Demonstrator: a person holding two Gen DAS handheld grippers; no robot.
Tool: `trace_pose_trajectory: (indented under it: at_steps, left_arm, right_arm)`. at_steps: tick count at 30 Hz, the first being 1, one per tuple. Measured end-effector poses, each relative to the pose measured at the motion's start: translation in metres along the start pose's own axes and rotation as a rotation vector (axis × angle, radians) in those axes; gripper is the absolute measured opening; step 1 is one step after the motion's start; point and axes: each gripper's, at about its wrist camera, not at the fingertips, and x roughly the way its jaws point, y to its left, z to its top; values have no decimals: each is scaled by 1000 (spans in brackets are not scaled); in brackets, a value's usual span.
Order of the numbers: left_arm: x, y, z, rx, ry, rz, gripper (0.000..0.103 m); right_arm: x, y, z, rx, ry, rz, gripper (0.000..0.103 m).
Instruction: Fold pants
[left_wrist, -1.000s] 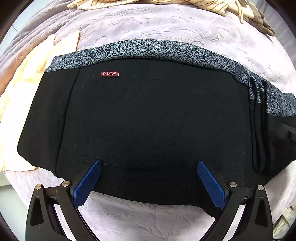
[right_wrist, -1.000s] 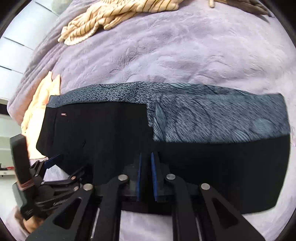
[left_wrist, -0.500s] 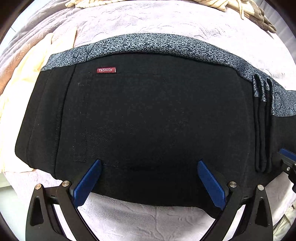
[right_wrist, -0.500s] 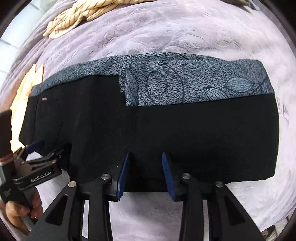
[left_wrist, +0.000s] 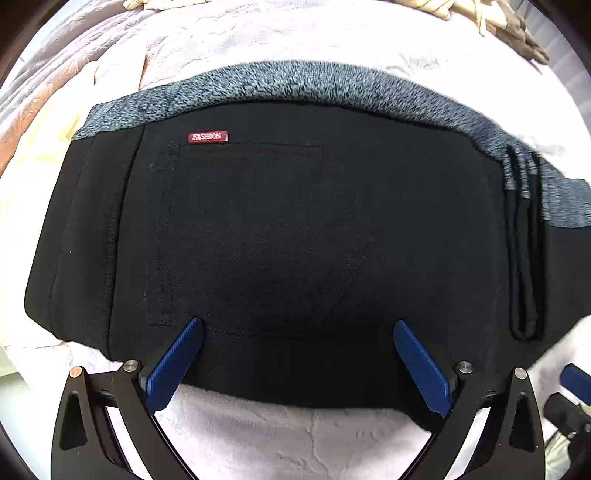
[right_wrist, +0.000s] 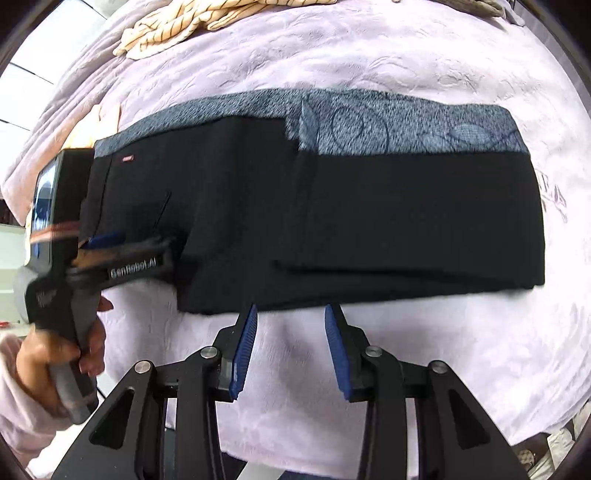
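The black pants (right_wrist: 369, 221) lay folded into a long flat band on the lilac embossed blanket (right_wrist: 406, 59), a grey speckled leaf-print panel along their far edge. The right gripper (right_wrist: 291, 347) hung just short of their near edge, its ribbed blue pads opening with only blanket between them. The left gripper (left_wrist: 295, 365) stood spread wide over the waist end, nothing pinched, near a small red label (left_wrist: 207, 137).
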Motion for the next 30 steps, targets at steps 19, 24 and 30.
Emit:
trace_pose_trajectory:
  at_steps: [19, 24, 30]
  left_arm:
    - [-19, 106, -65, -256, -35, -107, 103]
    - [-20, 123, -69, -292, -65, -115, 103]
    - [-10, 143, -72, -330, -60, -125, 103]
  right_arm:
    - [4, 90, 16, -170, 60, 38, 52]
    - [7, 105, 18, -184, 68, 57, 52]
    - [12, 111, 13, -178, 90, 82, 52]
